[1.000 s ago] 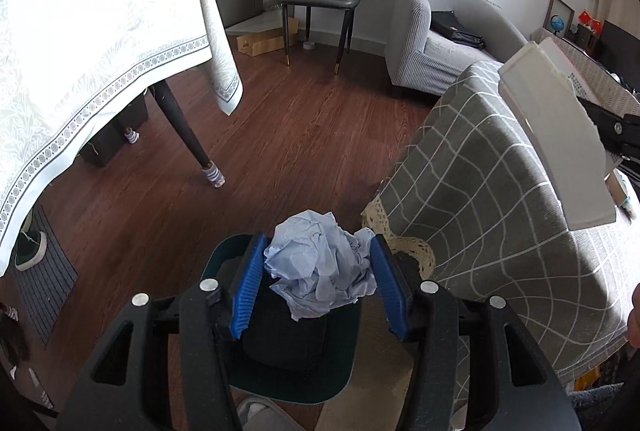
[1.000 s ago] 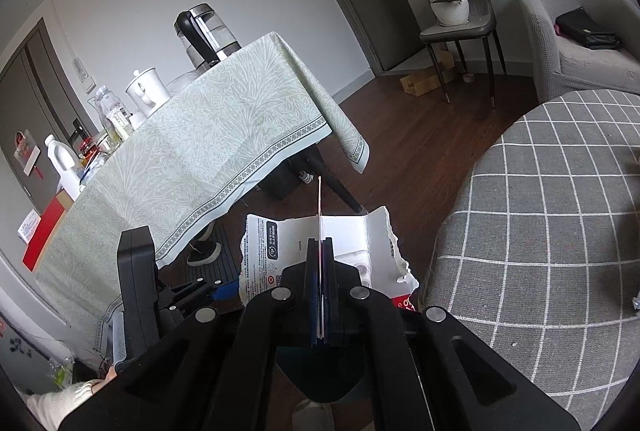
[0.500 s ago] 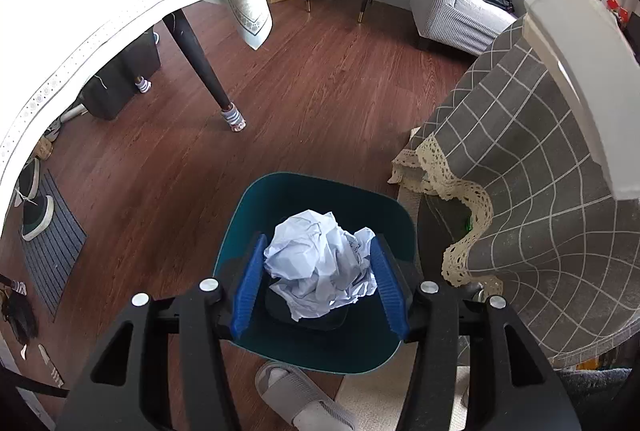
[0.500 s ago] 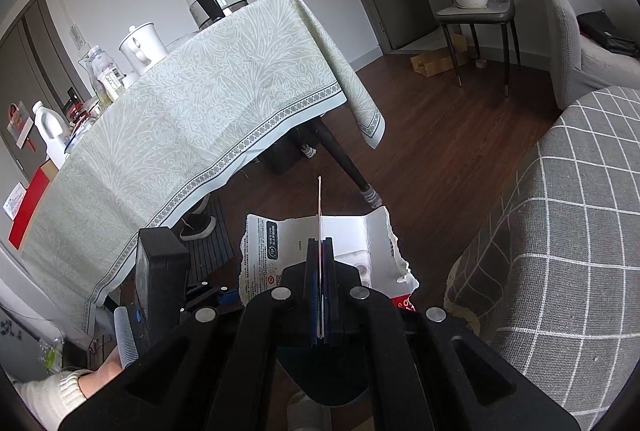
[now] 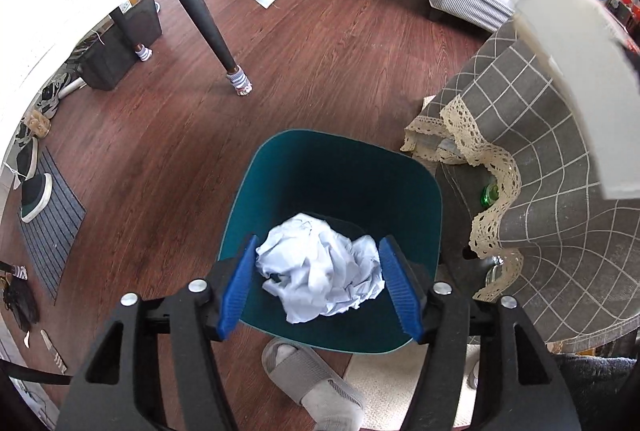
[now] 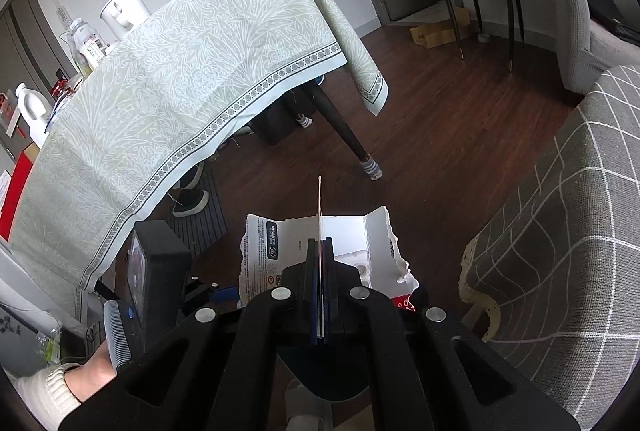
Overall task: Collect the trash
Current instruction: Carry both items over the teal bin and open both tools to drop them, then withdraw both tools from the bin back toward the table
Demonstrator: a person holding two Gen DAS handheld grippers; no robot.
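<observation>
Left gripper (image 5: 318,281) lowered over teal bin (image 5: 280,171); crumpled paper (image 5: 320,273) clamped between blue pads. Right gripper (image 6: 320,263) clenched on torn carton (image 6: 344,247).

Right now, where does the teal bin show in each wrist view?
Left wrist: the bin fills the lower centre, under the left gripper holding the paper wad.
Right wrist: only a dark sliver below the right gripper.
Shared landmark: the socked table leg.

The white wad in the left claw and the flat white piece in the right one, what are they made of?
The wad looks like matte crumpled paper or tissue: sharp creases. The flat piece seems thin printed cardboard packaging: ragged torn edges.
</observation>
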